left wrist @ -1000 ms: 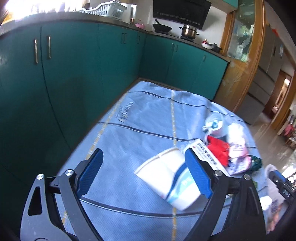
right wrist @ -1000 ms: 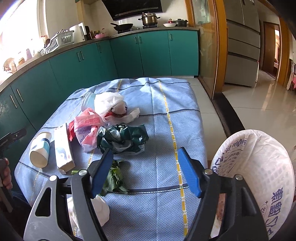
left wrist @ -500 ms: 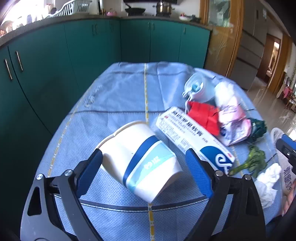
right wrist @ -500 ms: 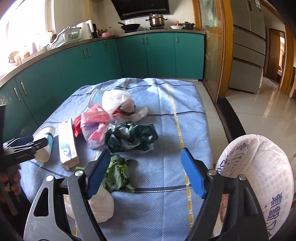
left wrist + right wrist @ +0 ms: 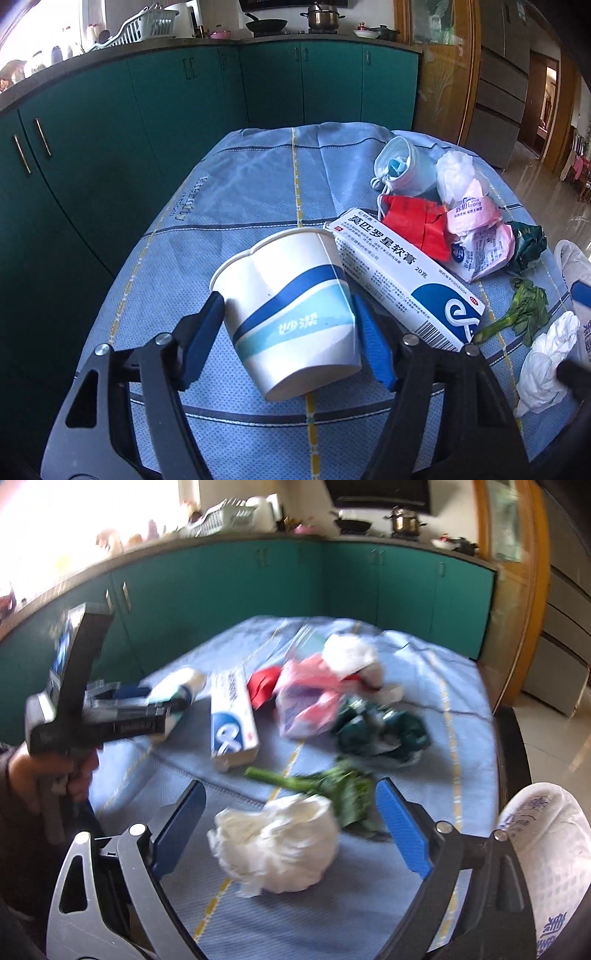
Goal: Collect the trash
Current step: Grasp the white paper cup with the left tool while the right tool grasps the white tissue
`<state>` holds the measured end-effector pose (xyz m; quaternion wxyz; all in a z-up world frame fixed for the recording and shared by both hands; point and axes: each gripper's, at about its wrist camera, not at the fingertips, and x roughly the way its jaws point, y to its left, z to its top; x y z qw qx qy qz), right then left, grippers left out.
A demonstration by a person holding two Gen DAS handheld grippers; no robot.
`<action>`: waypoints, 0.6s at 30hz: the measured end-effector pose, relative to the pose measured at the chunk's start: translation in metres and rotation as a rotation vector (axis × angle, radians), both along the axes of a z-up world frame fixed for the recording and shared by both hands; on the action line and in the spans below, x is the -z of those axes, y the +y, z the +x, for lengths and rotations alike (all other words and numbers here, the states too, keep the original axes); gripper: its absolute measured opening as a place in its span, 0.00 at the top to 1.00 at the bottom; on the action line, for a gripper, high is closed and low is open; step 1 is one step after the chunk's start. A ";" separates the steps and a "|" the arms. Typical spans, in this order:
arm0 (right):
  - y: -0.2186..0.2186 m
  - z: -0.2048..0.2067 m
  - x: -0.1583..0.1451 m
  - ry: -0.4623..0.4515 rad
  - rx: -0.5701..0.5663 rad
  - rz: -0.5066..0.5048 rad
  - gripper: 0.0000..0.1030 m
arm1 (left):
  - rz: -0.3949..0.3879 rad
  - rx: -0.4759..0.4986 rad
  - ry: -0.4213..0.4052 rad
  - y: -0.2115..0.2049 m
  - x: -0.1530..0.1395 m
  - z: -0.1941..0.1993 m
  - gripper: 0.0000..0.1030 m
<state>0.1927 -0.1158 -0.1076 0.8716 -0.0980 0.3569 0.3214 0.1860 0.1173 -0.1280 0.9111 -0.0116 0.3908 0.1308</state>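
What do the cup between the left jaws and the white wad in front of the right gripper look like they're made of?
Cup: apparently paper, smooth matte white with printed blue bands, a rolled rim and a side seam. White wad: probably tissue or thin paper, soft and matte with many fine crumples, though blur leaves thin plastic possible. The left gripper brackets the cup.

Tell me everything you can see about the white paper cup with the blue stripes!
The white paper cup with blue stripes lies tipped on its side on the blue checked tablecloth, its open mouth facing away toward the green cabinets. A dark blue band and a light blue band wrap round it, with small white characters. The rim looks slightly dented, and it seems empty. The left gripper has a blue pad on each side of it, against or nearly against its walls. The white medicine box lies right alongside it.
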 end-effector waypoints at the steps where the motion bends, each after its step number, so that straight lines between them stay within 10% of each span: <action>1: 0.004 -0.001 0.004 0.002 -0.001 -0.021 0.11 | 0.006 0.001 -0.002 -0.001 -0.001 0.000 0.33; 6: 0.023 0.001 0.024 0.018 0.042 -0.114 0.13 | 0.062 0.019 -0.047 -0.009 -0.008 -0.005 0.59; 9: 0.027 0.002 0.028 0.034 0.034 -0.124 0.38 | 0.078 0.037 -0.043 -0.013 -0.008 -0.005 0.59; 13: 0.025 0.003 0.027 0.027 0.041 -0.115 0.52 | 0.004 0.001 -0.065 0.001 -0.014 -0.010 0.30; 18: 0.018 0.007 0.027 0.051 0.053 -0.079 0.55 | -0.078 -0.074 -0.056 0.026 -0.012 -0.010 0.20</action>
